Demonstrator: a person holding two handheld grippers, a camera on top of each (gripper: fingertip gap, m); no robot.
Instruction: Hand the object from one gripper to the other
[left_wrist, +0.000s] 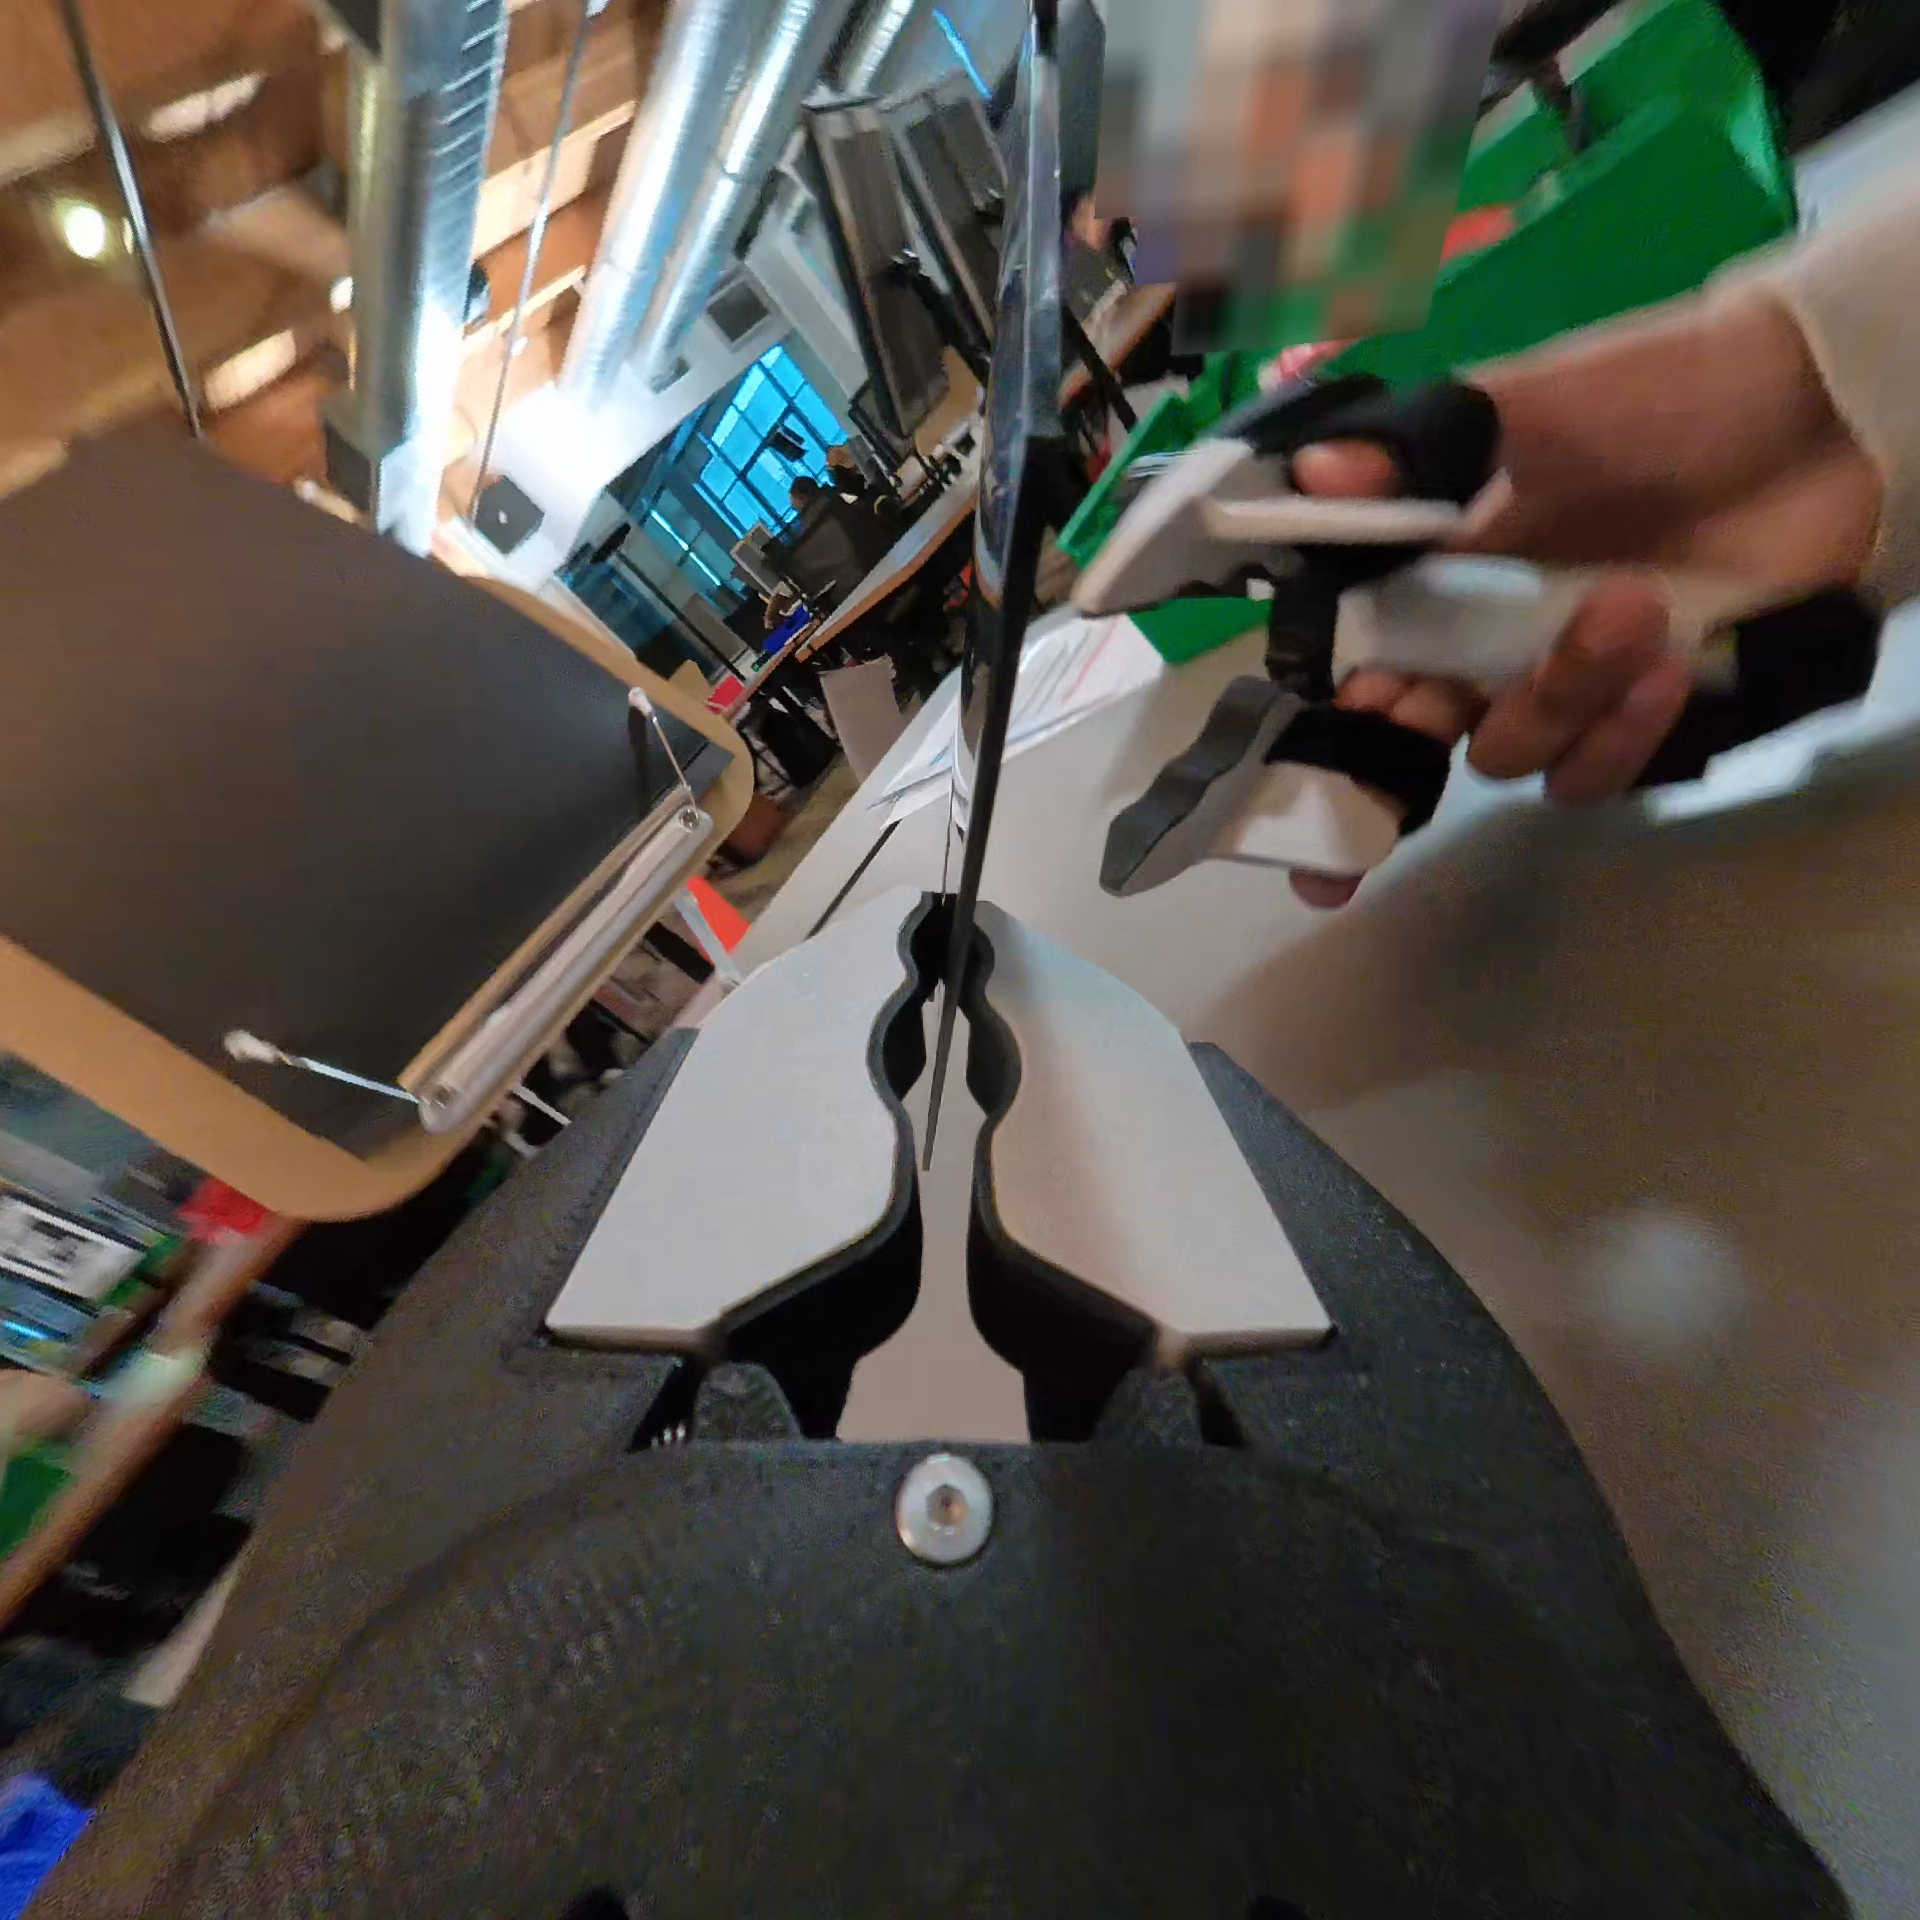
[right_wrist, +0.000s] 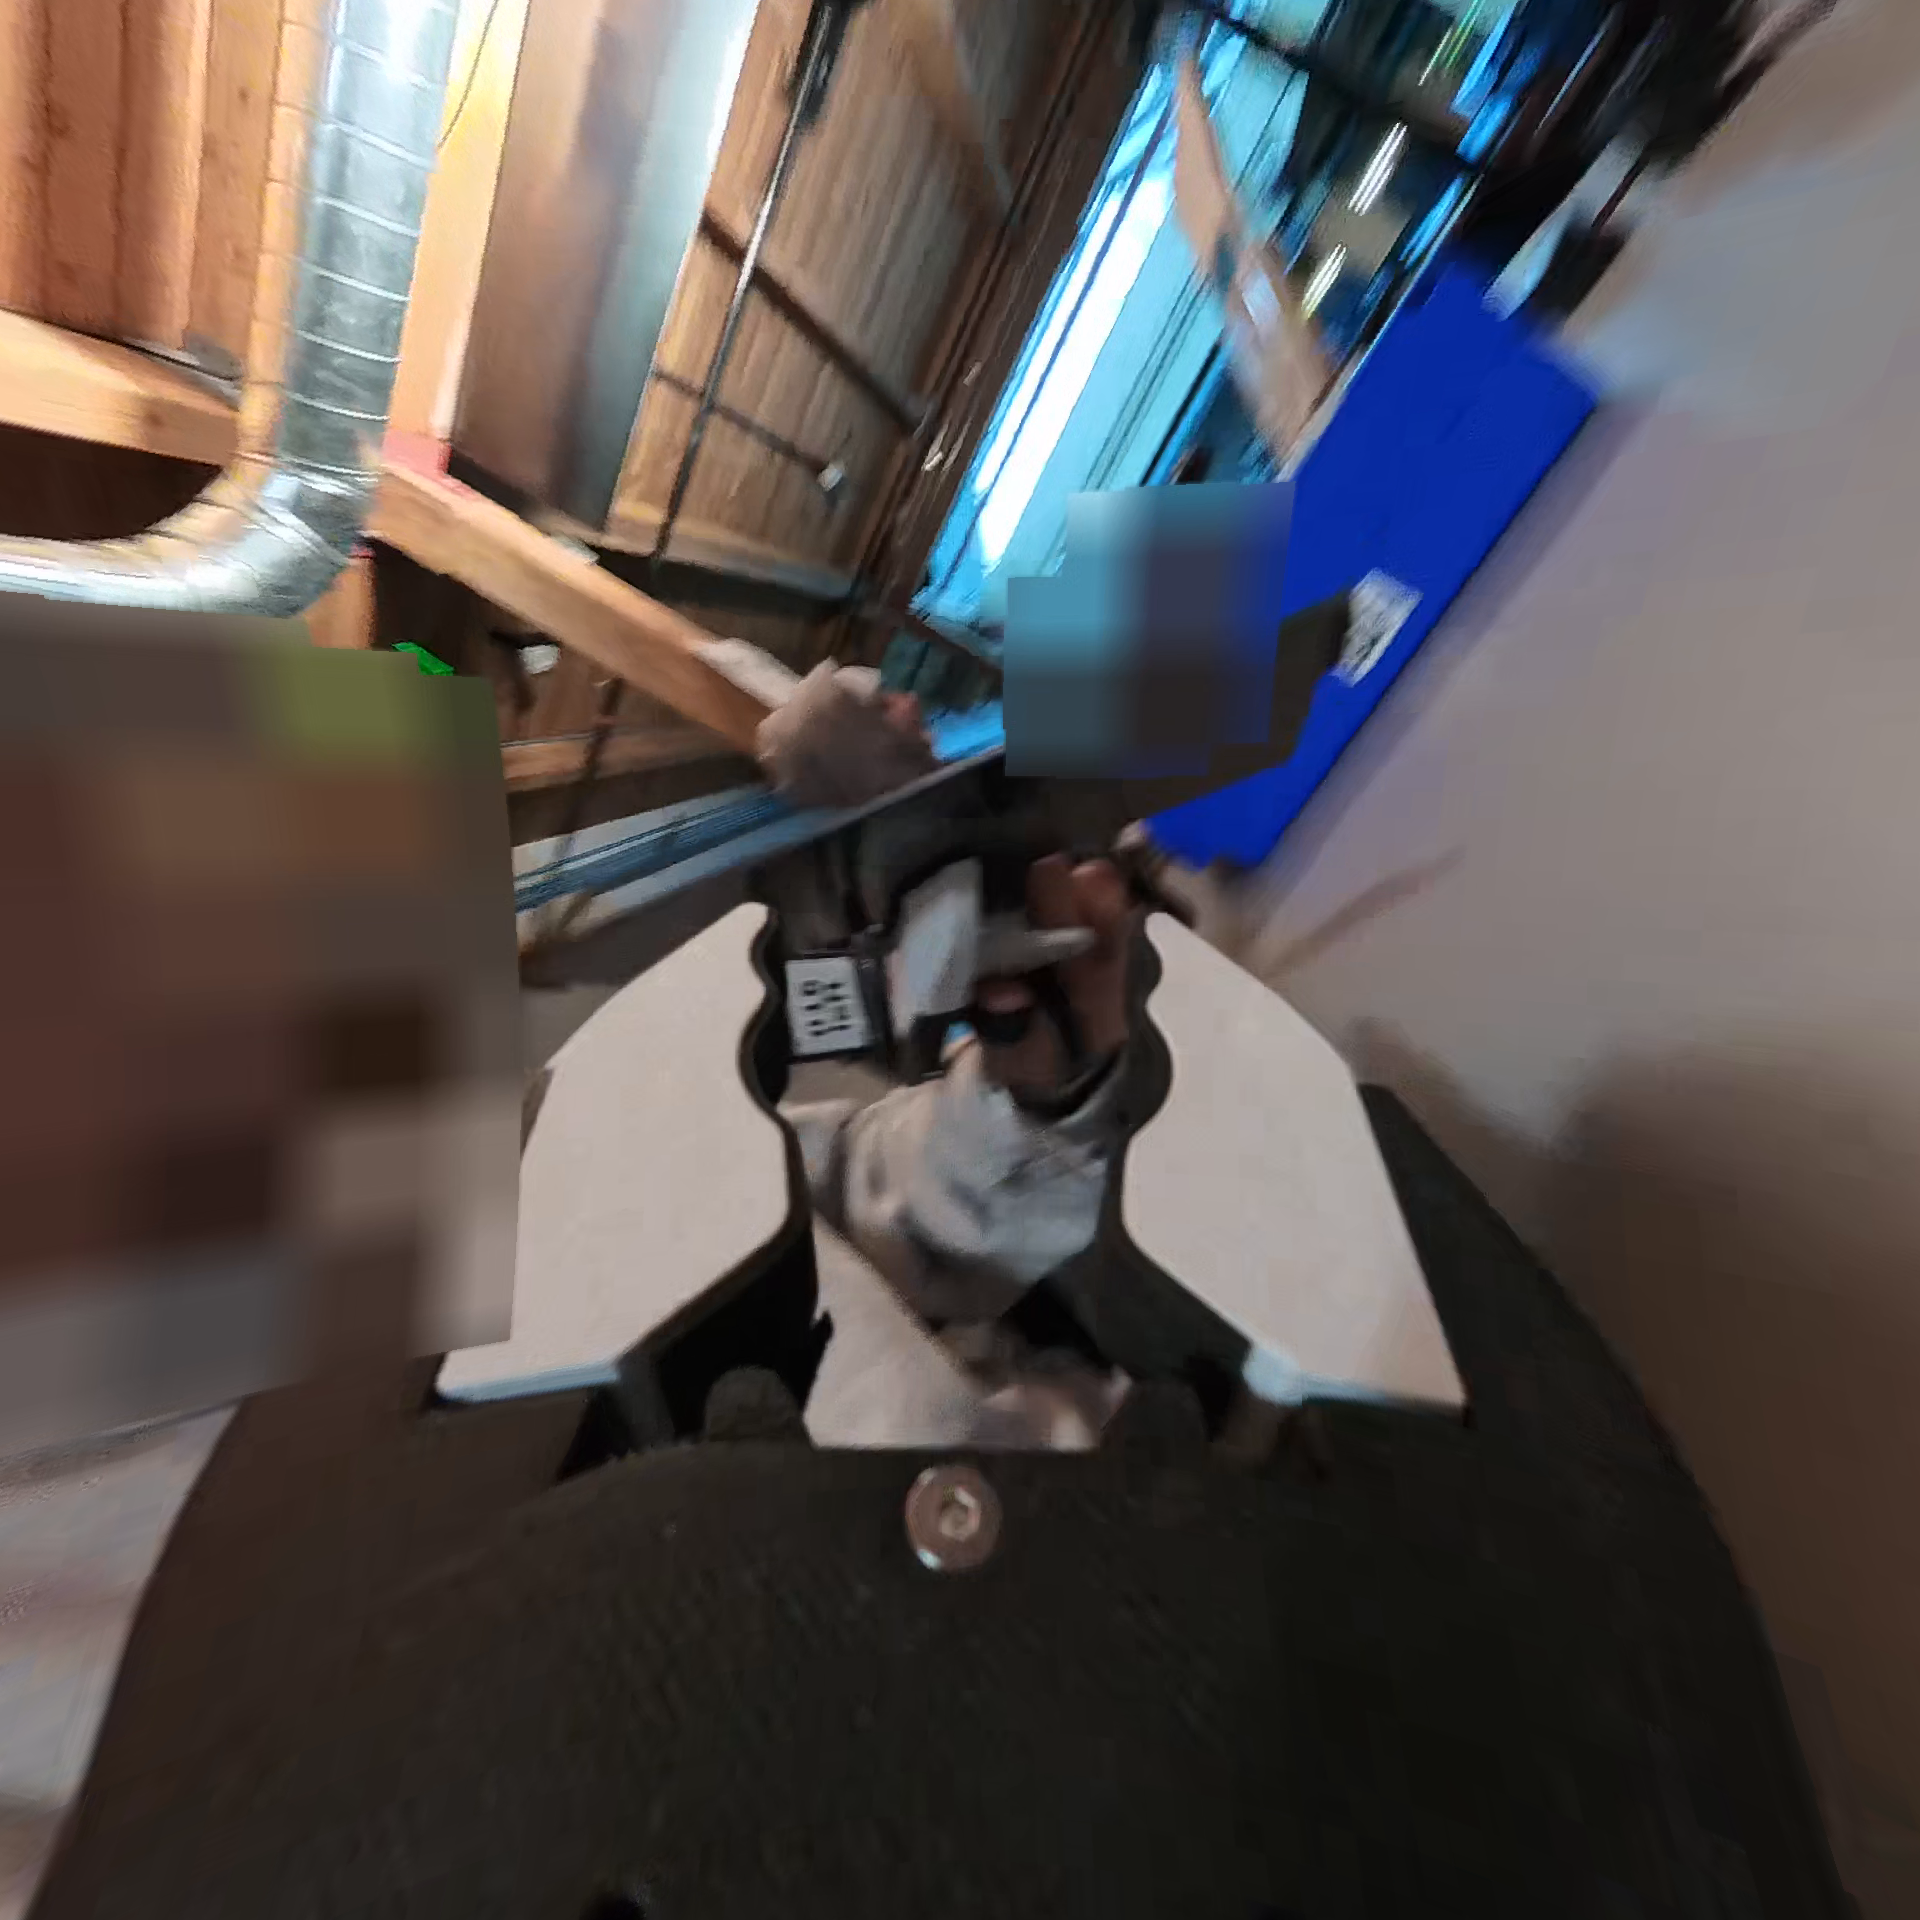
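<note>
Left gripper (left_wrist: 948, 940) clenched on thin dark sheet (left_wrist: 1013, 436) seen edge-on, top cut off, right gripper (left_wrist: 1101, 727) spread apart just beside it, right wrist view blurred.

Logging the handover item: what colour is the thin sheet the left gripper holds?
Black and glossy, seen best in the left wrist view.

A wooden ceiling (left_wrist: 218, 260) runs overhead with shiny metal ducts (left_wrist: 665, 208) slung beneath it and a round lamp (left_wrist: 83, 229) glowing. Blue-lit windows (left_wrist: 748, 457) stand at the far end, beyond long pale tables (left_wrist: 1091, 831) and green bins (left_wrist: 1621, 187). The right wrist view, blurred, shows wood-panelled walls (right_wrist: 831, 312) and a blue bin (right_wrist: 1403, 582).
</note>
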